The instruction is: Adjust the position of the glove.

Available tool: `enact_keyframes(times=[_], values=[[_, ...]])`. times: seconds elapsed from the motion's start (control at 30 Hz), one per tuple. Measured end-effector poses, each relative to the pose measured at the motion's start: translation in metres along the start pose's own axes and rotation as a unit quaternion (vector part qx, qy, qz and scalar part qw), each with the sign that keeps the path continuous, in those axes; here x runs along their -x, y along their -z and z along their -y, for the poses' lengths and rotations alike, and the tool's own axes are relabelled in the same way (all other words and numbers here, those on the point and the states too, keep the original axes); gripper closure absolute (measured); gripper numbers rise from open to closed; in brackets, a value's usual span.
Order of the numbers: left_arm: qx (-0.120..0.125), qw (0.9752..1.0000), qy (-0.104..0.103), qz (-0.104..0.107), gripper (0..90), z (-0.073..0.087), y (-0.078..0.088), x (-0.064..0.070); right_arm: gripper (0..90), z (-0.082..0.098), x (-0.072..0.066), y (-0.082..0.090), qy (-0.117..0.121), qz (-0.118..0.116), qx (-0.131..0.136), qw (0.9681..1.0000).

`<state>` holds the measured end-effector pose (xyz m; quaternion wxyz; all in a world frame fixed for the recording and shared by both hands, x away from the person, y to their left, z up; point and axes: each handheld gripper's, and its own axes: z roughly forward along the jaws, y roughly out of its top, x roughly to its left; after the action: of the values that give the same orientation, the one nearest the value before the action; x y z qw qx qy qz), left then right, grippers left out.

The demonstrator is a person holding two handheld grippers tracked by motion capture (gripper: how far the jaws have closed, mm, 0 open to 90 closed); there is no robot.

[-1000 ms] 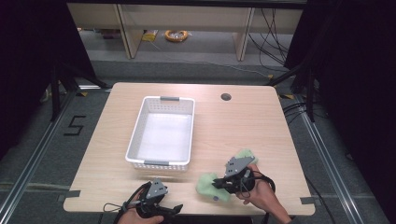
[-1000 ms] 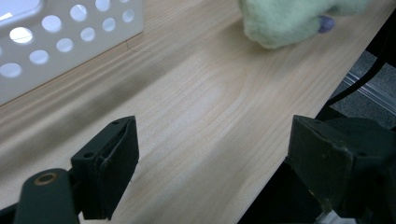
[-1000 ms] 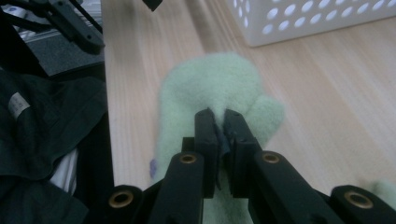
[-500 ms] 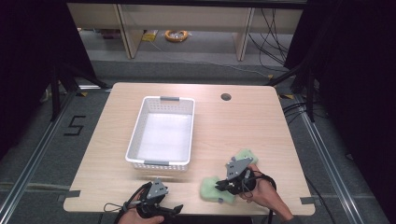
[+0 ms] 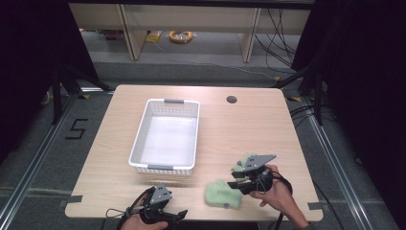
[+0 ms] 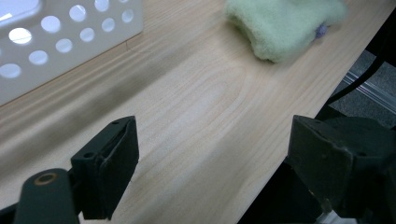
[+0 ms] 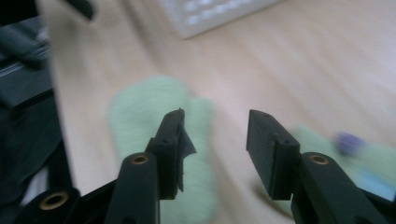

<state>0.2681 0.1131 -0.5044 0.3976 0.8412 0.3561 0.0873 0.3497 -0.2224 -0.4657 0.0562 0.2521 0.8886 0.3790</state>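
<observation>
Two claws released: left claw [image 6: 215,154] empty, right claw [image 7: 215,140] just opening, nothing gripped; green cloth [image 5: 222,194] near bench [image 5: 249,124] edge, liable to slide off if nudged.

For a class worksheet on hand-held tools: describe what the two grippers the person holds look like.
Each is a black hand-held tool with two blocky black jaws. The right gripper carries a grey three-cornered plate on top, and a black cable loops from it around the hand. The left gripper bears a smaller grey plate and a thin looping black cable. In the gripper views, brass-coloured rings mark the jaw arms. No sleeves are visible.
</observation>
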Motion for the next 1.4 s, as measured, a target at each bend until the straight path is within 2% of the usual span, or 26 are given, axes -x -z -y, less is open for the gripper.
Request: enact_keyframes(times=[0.03, 0.07, 0.13, 0.2, 0.23, 0.47, 0.53, 0.57, 0.6, 0.63, 0.7, 0.73, 0.77, 0.8, 0.83, 0.87, 0.9, 0.97, 1.0, 1.03, 1.07, 1.13, 1.2, 1.23, 1.37, 1.4], values=[[-0.008, 0.9999, -0.008, -0.005, 15.9, 0.0, 0.001, -0.001, 56.7, 0.0, 0.003, 0.004, -0.01, 0.02, 0.003, 0.9997], [-0.004, 1.0, -0.004, -0.002, 16.0, 0.0, 0.0, -0.001, 55.8, 0.001, 0.004, 0.009, -0.024, 0.044, 0.004, 0.9987], [-0.007, 0.9999, -0.008, 0.0, 16.0, 0.0, 0.001, -0.001, 55.4, 0.001, 0.007, 0.012, -0.032, 0.055, 0.003, 0.9979], [-0.006, 1.0, -0.005, 0.0, 16.0, 0.0, 0.0, 0.0, 55.4, 0.002, 0.012, 0.02, -0.064, 0.094, 0.006, 0.9935], [-0.005, 1.0, -0.004, -0.002, 16.0, 0.0, 0.0, 0.0, 55.3, 0.004, 0.014, 0.02, -0.065, 0.111, 0.012, 0.9917], [-0.007, 0.9999, -0.007, 0.002, 16.0, 0.0, 0.0, 0.0, 55.5, 0.008, 0.024, 0.022, -0.114, 0.142, -0.013, 0.9832], [-0.007, 1.0, -0.006, 0.001, 16.0, 0.0, 0.0, 0.0, 55.5, 0.01, 0.029, 0.019, -0.114, 0.148, -0.009, 0.9824], [-0.007, 1.0, -0.006, 0.002, 16.0, 0.0, 0.0, 0.0, 55.5, 0.011, 0.03, 0.014, -0.125, 0.15, 0.008, 0.9807], [-0.006, 1.0, -0.006, 0.001, 16.0, 0.0, -0.001, 0.0, 55.8, 0.011, 0.033, 0.014, -0.118, 0.158, -0.004, 0.9803], [-0.006, 1.0, -0.006, 0.003, 16.0, 0.0, 0.0, 0.0, 56.0, 0.01, 0.033, 0.014, -0.121, 0.156, -0.017, 0.9802], [-0.007, 1.0, -0.006, 0.002, 16.0, 0.0, -0.001, 0.0, 55.9, 0.009, 0.034, 0.008, -0.124, 0.16, -0.013, 0.9792], [-0.007, 1.0, -0.007, 0.001, 16.0, 0.0, -0.001, 0.0, 56.0, 0.009, 0.036, 0.005, -0.115, 0.16, -0.016, 0.9802], [-0.006, 1.0, 0.003, 0.003, 16.0, 0.0, -0.001, 0.001, 56.0, 0.006, 0.035, 0.005, -0.132, 0.15, -0.032, 0.9792], [-0.002, 1.0, 0.008, 0.004, 16.0, 0.0, -0.002, 0.002, 56.0, 0.007, 0.036, 0.0, -0.125, 0.156, -0.028, 0.9794], [-0.003, 1.0, 0.008, 0.005, 15.9, 0.0, -0.002, 0.002, 56.0, 0.007, 0.036, -0.001, -0.127, 0.152, -0.04, 0.9794], [-0.004, 1.0, 0.006, 0.004, 16.0, 0.0, -0.002, 0.002, 56.2, 0.008, 0.036, -0.005, -0.136, 0.151, -0.034, 0.9786], [-0.002, 1.0, 0.009, 0.003, 15.9, 0.0, -0.002, 0.002, 56.7, 0.008, 0.037, -0.005, -0.142, 0.149, -0.051, 0.9772], [-0.008, 1.0, 0.004, 0.004, 16.0, 0.001, -0.001, 0.001, 58.3, 0.012, 0.042, -0.011, -0.139, 0.157, -0.05, 0.9765], [-0.007, 1.0, 0.004, 0.003, 16.0, 0.0, -0.001, 0.002, 59.9, 0.012, 0.043, -0.012, -0.144, 0.151, -0.065, 0.9759], [-0.005, 1.0, 0.004, 0.003, 16.0, 0.0, -0.001, 0.002, 61.8, 0.015, 0.046, -0.014, -0.138, 0.152, -0.063, 0.9767], [-0.001, 1.0, 0.008, 0.003, 16.0, 0.0, -0.001, 0.002, 63.9, 0.016, 0.047, -0.014, -0.149, 0.147, -0.06, 0.976], [-0.002, 1.0, -0.002, 0.003, 16.0, 0.0, -0.001, 0.001, 67.0, 0.02, 0.049, -0.015, -0.148, 0.144, -0.042, 0.9775], [-0.009, 0.9999, -0.007, 0.003, 16.0, 0.0, -0.001, 0.001, 72.4, 0.021, 0.049, -0.014, -0.143, 0.141, -0.047, 0.9784], [-0.004, 1.0, -0.002, 0.003, 16.0, 0.0, -0.002, 0.001, 75.6, 0.022, 0.051, -0.013, -0.128, 0.139, -0.05, 0.9807], [-0.007, 1.0, -0.007, 0.003, 16.0, -0.001, -0.001, 0.001, 84.3, 0.025, 0.053, -0.012, -0.126, 0.132, -0.037, 0.9825], [-0.003, 1.0, -0.002, 0.002, 16.0, 0.0, -0.002, 0.002, 85.2, 0.025, 0.054, -0.01, -0.116, 0.131, -0.043, 0.9836]])
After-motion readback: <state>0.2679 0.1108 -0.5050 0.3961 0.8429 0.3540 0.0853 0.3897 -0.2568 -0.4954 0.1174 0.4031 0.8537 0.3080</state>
